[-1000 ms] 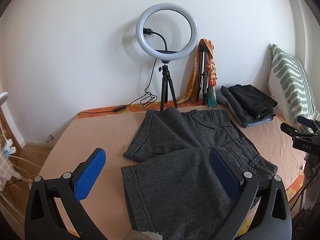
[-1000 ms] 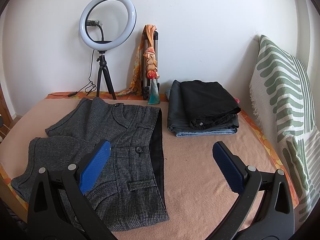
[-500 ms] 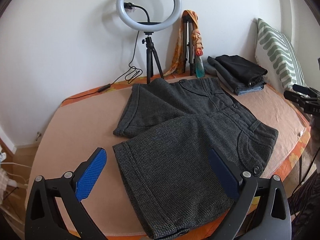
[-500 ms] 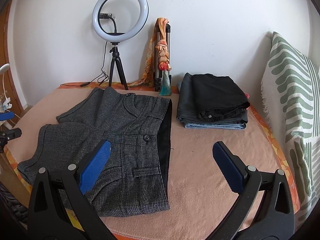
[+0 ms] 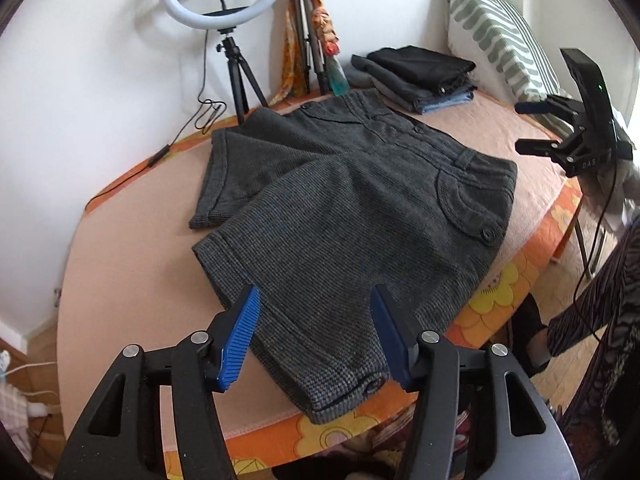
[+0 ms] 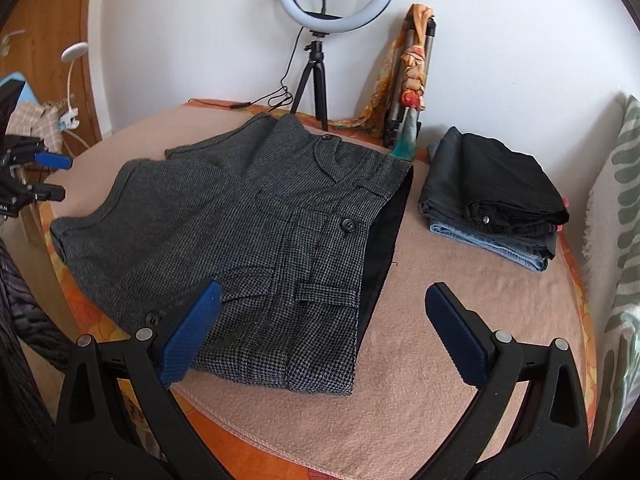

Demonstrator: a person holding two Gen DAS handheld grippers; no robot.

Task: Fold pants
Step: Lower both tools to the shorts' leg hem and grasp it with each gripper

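Dark grey checked shorts (image 5: 352, 208) lie flat on the pink-covered table (image 5: 132, 248), legs toward the left, waistband toward the right; they also show in the right wrist view (image 6: 240, 240). My left gripper (image 5: 316, 340) is open and partly narrowed, hovering just above the near leg's hem, holding nothing. My right gripper (image 6: 324, 332) is wide open and empty, above the waistband corner at the table's front. The right gripper also appears at the right of the left wrist view (image 5: 560, 140), and the left gripper at the left edge of the right wrist view (image 6: 36, 176).
A stack of folded dark and blue pants (image 6: 500, 200) sits at the back right. A ring light on a tripod (image 5: 220, 0) and a folded tripod with an orange scarf (image 6: 412, 80) stand by the wall. A striped pillow (image 5: 500, 40) leans right.
Both grippers pulled back and lower toward the table's front edge. The left gripper's jaws have narrowed over the near leg hem. The shorts have not moved.
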